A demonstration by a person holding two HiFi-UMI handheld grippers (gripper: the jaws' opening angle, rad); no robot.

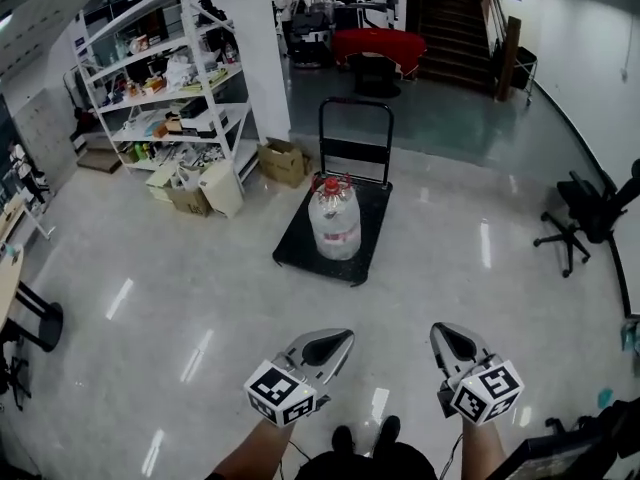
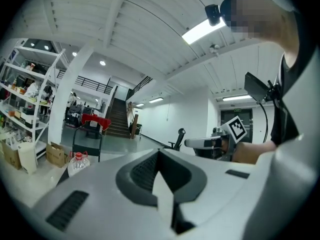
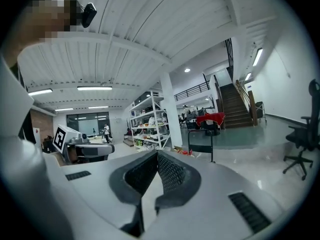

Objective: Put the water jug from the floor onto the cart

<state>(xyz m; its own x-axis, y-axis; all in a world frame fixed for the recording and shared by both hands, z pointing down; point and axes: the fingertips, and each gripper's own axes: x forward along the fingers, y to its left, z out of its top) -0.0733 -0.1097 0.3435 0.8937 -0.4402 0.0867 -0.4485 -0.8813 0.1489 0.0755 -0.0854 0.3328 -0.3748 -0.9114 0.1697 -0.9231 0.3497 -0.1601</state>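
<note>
One cart [image 1: 298,248] on glossy floor [image 1: 200,290].

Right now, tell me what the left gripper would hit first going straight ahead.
Open floor first. The left gripper points right of the cart, probably toward the office chair, though depth is unclear.

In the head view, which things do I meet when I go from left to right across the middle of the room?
From the left: white shelf rack → cardboard box → water jug, standing on the black cart → black office chair.
</note>
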